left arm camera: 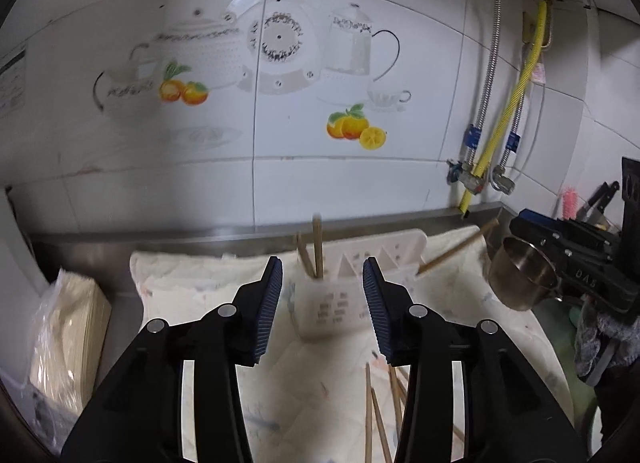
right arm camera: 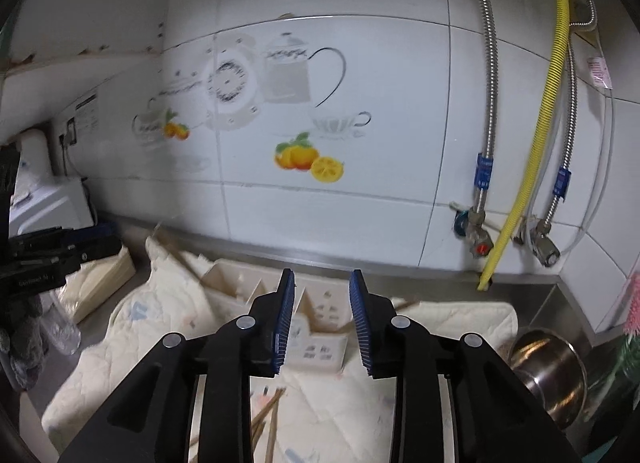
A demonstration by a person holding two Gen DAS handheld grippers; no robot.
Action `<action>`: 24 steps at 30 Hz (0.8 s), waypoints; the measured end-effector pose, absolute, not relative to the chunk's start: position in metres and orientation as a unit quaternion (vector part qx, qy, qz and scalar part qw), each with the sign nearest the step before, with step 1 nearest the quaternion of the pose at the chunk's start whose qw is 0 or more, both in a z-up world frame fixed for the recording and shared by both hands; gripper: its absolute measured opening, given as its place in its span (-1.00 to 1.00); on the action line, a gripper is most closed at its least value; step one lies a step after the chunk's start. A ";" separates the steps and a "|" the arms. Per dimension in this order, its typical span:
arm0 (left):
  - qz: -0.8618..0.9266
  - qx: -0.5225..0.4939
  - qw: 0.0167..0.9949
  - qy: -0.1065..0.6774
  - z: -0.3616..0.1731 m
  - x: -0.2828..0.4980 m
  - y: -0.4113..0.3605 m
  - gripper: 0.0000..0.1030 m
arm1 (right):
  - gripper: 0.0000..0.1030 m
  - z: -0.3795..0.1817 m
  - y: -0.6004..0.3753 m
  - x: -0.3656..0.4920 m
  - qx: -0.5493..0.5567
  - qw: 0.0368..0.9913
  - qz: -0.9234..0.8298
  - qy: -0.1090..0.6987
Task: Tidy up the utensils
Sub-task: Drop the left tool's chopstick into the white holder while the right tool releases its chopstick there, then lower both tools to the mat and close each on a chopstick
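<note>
A white plastic utensil holder lies on a cream cloth, with chopsticks standing in its left compartment and one sticking out to the right. Loose wooden chopsticks lie on the cloth near me. My left gripper is open and empty, hovering above the cloth just before the holder. In the right wrist view the holder and loose chopsticks show too. My right gripper is open and empty, above the holder's near side.
A steel bowl sits right of the cloth. A bagged stack of paper lies at the left. The tiled wall with hoses and valves stands behind the steel counter edge. A pink brush is at far right.
</note>
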State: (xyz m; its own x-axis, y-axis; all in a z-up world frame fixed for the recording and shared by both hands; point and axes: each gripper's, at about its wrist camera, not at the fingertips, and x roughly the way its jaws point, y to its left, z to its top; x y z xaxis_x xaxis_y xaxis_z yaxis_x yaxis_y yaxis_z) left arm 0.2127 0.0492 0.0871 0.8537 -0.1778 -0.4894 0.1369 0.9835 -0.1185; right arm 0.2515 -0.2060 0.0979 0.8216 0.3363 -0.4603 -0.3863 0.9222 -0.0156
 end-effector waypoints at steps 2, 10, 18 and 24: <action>-0.082 -0.040 0.961 0.263 0.079 0.201 0.051 -0.18 | -0.45 0.087 -0.204 0.236 -0.057 0.950 0.196 0.235; -0.080 -0.044 0.956 0.278 0.044 0.156 0.055 -0.17 | -0.45 0.027 -0.202 0.188 -0.048 0.937 0.208 0.278; -0.068 -0.066 0.950 0.297 0.006 0.123 0.066 -0.11 | -0.45 -0.031 -0.203 0.151 -0.044 0.923 0.203 0.323; -0.065 -0.089 0.942 0.317 -0.020 0.109 0.073 -0.10 | -0.46 -0.078 -0.200 0.133 -0.053 0.907 0.200 0.366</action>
State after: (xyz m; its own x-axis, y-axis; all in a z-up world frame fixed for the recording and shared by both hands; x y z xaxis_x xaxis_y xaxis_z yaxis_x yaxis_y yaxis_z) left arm 0.1093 0.0732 -0.0195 0.7899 -0.1796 -0.5863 0.0665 0.9756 -0.2092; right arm 0.1333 -0.2001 -0.0778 0.6519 0.3233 -0.6859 -0.4015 0.9145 0.0495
